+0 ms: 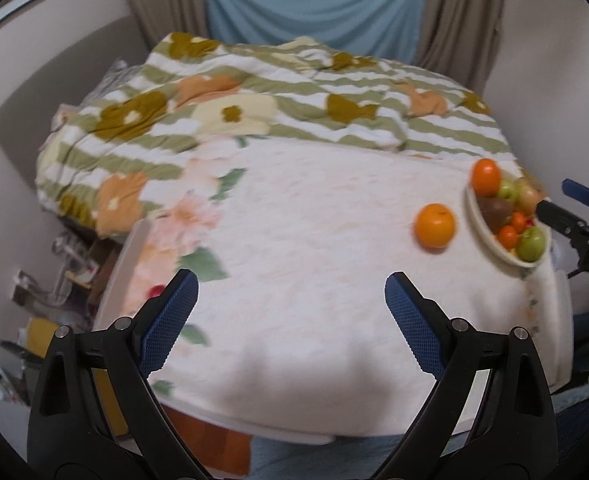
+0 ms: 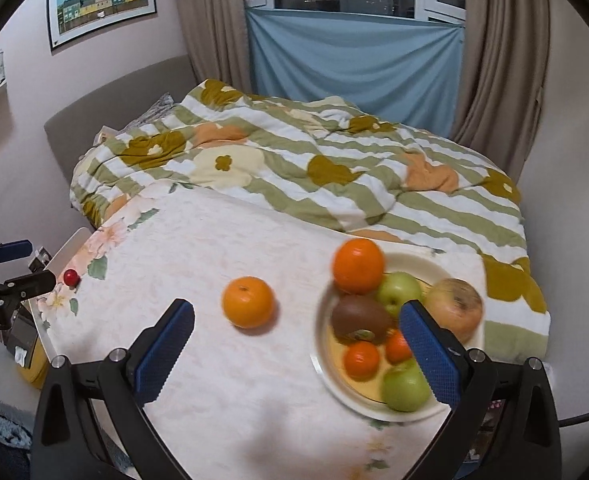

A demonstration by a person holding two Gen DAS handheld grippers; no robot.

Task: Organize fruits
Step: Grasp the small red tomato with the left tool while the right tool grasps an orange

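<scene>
A cream bowl (image 2: 334,392) on the table's right side holds an orange (image 2: 357,266), two green apples (image 2: 399,291), a brown kiwi (image 2: 359,319), small tangerines (image 2: 361,360) and a yellowish apple (image 2: 456,309). A loose orange (image 2: 248,302) lies on the cloth left of the bowl; it also shows in the left wrist view (image 1: 434,226), beside the bowl (image 1: 490,240). A small red fruit (image 2: 71,278) lies at the table's left edge. My right gripper (image 2: 294,342) is open and empty above the table. My left gripper (image 1: 290,320) is open and empty over the middle.
The table (image 2: 214,380) wears a pale floral cloth. Behind it is a bed with a green-striped flowered quilt (image 2: 334,184), then curtains and a window. Clutter sits on the floor at the left (image 1: 54,280).
</scene>
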